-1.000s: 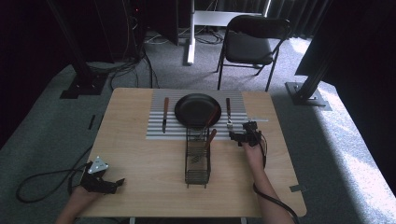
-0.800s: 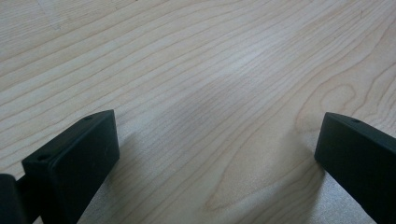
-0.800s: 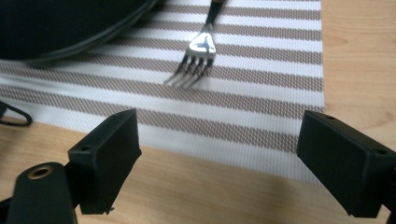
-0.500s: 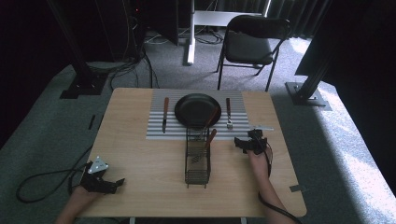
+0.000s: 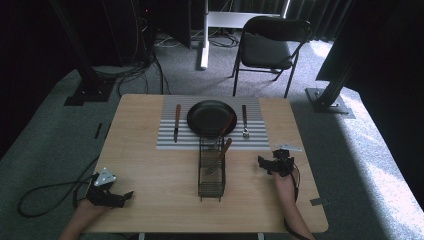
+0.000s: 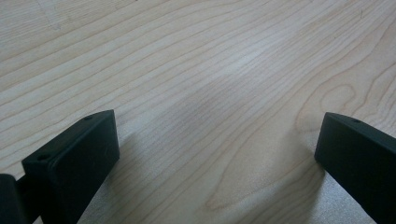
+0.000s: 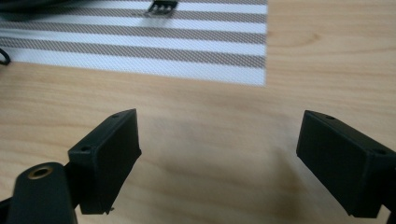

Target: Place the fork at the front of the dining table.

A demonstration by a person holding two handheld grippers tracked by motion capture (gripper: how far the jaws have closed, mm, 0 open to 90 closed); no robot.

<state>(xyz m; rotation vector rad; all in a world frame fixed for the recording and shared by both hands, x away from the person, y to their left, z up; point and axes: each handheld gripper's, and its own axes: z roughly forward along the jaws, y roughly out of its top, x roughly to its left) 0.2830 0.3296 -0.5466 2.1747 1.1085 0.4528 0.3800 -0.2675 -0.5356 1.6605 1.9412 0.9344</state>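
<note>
High view: wooden table (image 5: 150,150), striped placemat (image 5: 167,141) at far centre carrying black pan (image 5: 210,117); knife (image 5: 176,122) left of pan, fork (image 5: 244,121) right of it. Wire caddy (image 5: 211,170) near of mat, mid-table, holds spatula (image 5: 218,159) leaning toward pan.

Left gripper (image 6: 215,154) at near-left table corner, jaws apart, bare wood between.

Right gripper (image 7: 219,154) right of caddy, well apart from it, jaws apart, empty; its view shows mat edge and fork tines (image 7: 161,6) beyond.
</note>
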